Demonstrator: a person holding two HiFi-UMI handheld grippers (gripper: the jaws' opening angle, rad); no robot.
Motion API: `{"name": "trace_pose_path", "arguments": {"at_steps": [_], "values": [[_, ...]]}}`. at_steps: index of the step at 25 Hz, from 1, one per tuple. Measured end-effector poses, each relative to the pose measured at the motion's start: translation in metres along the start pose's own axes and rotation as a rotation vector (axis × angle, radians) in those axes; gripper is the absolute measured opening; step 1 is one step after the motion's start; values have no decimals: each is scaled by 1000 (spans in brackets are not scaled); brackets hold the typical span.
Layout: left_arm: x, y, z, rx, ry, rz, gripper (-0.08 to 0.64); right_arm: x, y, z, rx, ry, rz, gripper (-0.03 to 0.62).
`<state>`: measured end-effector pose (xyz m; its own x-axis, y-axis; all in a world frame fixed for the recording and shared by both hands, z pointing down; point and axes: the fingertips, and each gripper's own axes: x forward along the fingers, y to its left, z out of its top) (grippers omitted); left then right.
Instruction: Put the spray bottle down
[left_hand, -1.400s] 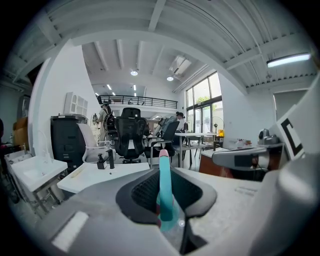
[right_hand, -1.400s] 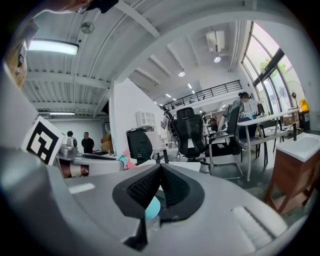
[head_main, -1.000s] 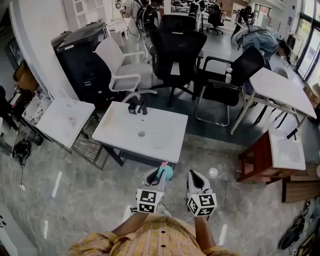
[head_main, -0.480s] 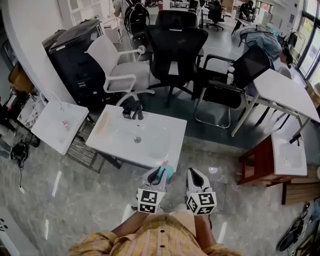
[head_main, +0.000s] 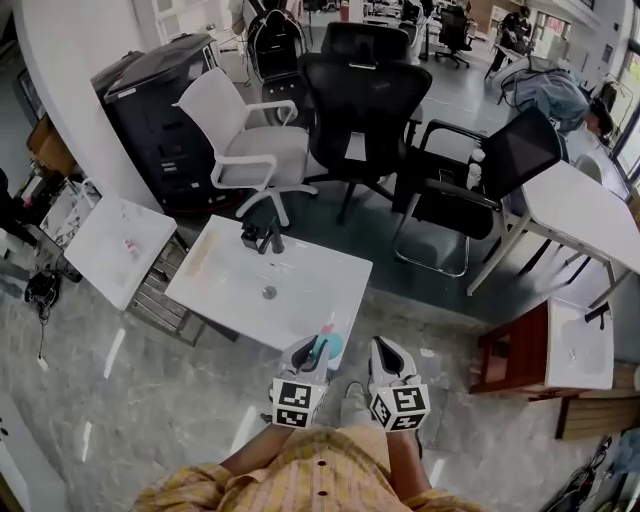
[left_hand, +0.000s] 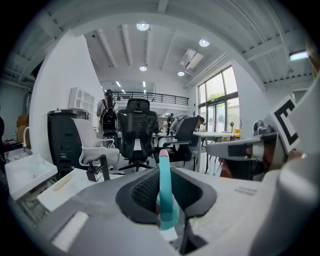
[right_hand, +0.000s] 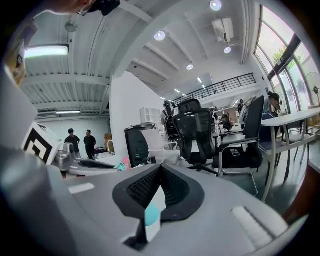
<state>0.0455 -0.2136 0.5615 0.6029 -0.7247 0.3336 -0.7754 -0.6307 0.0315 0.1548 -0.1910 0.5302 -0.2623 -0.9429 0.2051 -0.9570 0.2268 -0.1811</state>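
Spray bottle: the spray bottle (left_hand: 165, 200) is teal with a pink tip. It stands upright between the jaws of the left gripper (head_main: 306, 356), in the air and resting on nothing.
Where it is: by the near right corner of the white washbasin worktop (head_main: 305, 300). The views do not show whether it is over the rim or just short of it.
Left gripper: clenched on the bottle, with the pads pressing its body from both sides. It points a little downward toward the worktop.
Right gripper: the right gripper (head_main: 388, 355) is just beside the left one, on its right. Its jaws are closed together at the tips and it carries nothing.
Landing place: the worktop has a shallow bowl with a drain (head_main: 268, 292) in the middle and a black tap (head_main: 262, 238) at the far edge. The flat margin along the near and right sides looks bare.
Step in hand: judged to be the carry to the worktop, with the set-down not yet begun.
Doing it well: aim for the flat margin rather than the sloping bowl. Keep the bottle vertical and lower it until its base sits flat. Only then ease the jaws apart, and draw back along the line of the jaws so the pads do not drag it over.
Risk: the bottle is tall and narrow, so letting go early or over the very edge could tip it to the floor.
Right gripper's part: best kept clear to the right.
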Motion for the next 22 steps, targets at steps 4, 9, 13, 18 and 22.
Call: {"name": "trace_pose_path", "arguments": {"at_steps": [4, 9, 13, 18, 22], "values": [[24, 2, 10, -14, 0, 39, 69, 17, -23, 10, 3, 9, 32, 0], [49, 6, 13, -12, 32, 71, 69, 39, -40, 7, 13, 31, 74, 0], [67, 11, 15, -14, 42, 98, 69, 53, -53, 7, 11, 47, 104, 2], [86, 14, 11, -18, 59, 119, 69, 62, -64, 0, 11, 65, 132, 0], [100, 18, 7, -15, 71, 137, 69, 71, -71, -3, 4, 73, 155, 0]]}}
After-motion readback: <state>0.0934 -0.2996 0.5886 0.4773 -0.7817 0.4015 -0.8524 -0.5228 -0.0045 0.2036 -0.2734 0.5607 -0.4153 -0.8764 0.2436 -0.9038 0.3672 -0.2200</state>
